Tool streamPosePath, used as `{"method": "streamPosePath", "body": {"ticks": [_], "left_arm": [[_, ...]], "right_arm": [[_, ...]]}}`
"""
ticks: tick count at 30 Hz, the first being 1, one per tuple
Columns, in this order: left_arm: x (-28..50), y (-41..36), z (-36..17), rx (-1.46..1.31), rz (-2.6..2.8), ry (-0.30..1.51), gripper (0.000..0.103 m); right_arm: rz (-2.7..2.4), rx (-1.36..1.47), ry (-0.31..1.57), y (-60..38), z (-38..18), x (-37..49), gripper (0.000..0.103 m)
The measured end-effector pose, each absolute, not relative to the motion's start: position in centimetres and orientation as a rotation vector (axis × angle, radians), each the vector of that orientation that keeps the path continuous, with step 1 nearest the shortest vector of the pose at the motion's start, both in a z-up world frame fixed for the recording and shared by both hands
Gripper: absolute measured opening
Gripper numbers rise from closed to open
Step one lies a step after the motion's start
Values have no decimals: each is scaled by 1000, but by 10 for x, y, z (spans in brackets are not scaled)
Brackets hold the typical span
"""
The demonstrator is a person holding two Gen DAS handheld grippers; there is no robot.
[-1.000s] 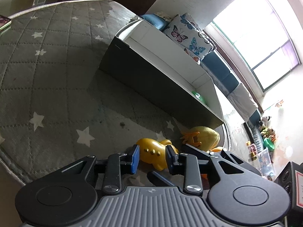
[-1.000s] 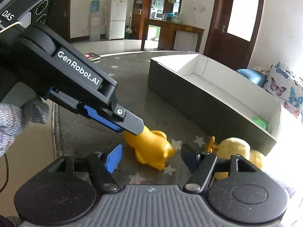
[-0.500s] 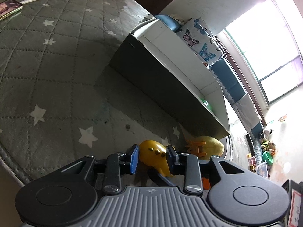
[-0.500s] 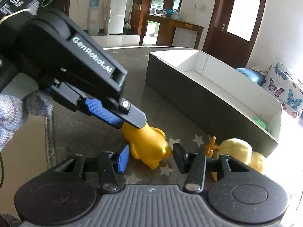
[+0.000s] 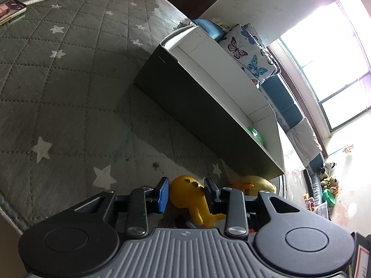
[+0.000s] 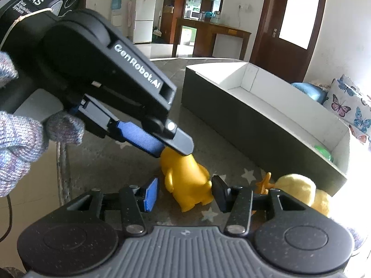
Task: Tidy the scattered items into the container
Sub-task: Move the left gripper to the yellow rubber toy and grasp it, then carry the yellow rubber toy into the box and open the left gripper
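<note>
The glossy yellow plastic duck toy (image 6: 187, 180) is lying on its side on the grey quilted star-print mat (image 5: 69, 88), just in front of the long box. Both tools are on it: the left gripper (image 5: 186, 193) has its jaws straddling the toy's rounded body, blue pad a hair off one side, dark pad touching the other, so can't tell if it's actually clenched yet. The right gripper (image 6: 184, 193) has its jaws released, spread around the other end, with a gap on the blue pad side. Just beside the toy sits a fuzzy pale yellow plush chick (image 6: 299, 190) with orange feet. Behind both is the dark-sided, white-lined rectangular container (image 6: 231, 120), with a small green thing (image 6: 323, 151) in its far corner. A butterfly-print cushion (image 6: 350, 108) sits beyond it.
</note>
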State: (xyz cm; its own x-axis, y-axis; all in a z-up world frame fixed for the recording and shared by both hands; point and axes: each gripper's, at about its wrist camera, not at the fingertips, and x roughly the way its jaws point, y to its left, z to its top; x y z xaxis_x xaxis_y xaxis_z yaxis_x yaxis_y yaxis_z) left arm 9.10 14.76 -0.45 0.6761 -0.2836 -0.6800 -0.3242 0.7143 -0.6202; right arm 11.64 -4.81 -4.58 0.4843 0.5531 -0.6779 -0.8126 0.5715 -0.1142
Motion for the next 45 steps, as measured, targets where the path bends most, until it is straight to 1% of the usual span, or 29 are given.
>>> {"method": "streamPosePath", "body": {"ticks": [4, 7, 14, 18, 26, 29, 36, 41, 45], "left_arm": [[91, 148, -3, -795, 32, 847, 36], [92, 150, -4, -800, 30, 845, 36], [93, 150, -5, -798, 36, 854, 38], [96, 147, -6, -796, 42, 866, 40], [95, 144, -4, -790, 41, 870, 40], [92, 141, 5, -778, 36, 853, 40], [94, 126, 48, -708, -20, 747, 40], [124, 114, 72, -677, -63, 714, 40], [156, 103, 79, -644, -89, 713, 40]], "right_arm": [[865, -427, 652, -50, -46, 119, 44], [868, -386, 676, -54, -46, 124, 43], [858, -367, 680, -52, -47, 123, 41], [854, -354, 684, -52, -47, 123, 41], [845, -331, 678, -53, -46, 119, 41], [838, -326, 658, -56, -40, 114, 41], [794, -313, 551, -67, -5, 111, 41], [742, -310, 491, -76, 18, 130, 41], [705, -314, 487, -81, 28, 158, 41]]}}
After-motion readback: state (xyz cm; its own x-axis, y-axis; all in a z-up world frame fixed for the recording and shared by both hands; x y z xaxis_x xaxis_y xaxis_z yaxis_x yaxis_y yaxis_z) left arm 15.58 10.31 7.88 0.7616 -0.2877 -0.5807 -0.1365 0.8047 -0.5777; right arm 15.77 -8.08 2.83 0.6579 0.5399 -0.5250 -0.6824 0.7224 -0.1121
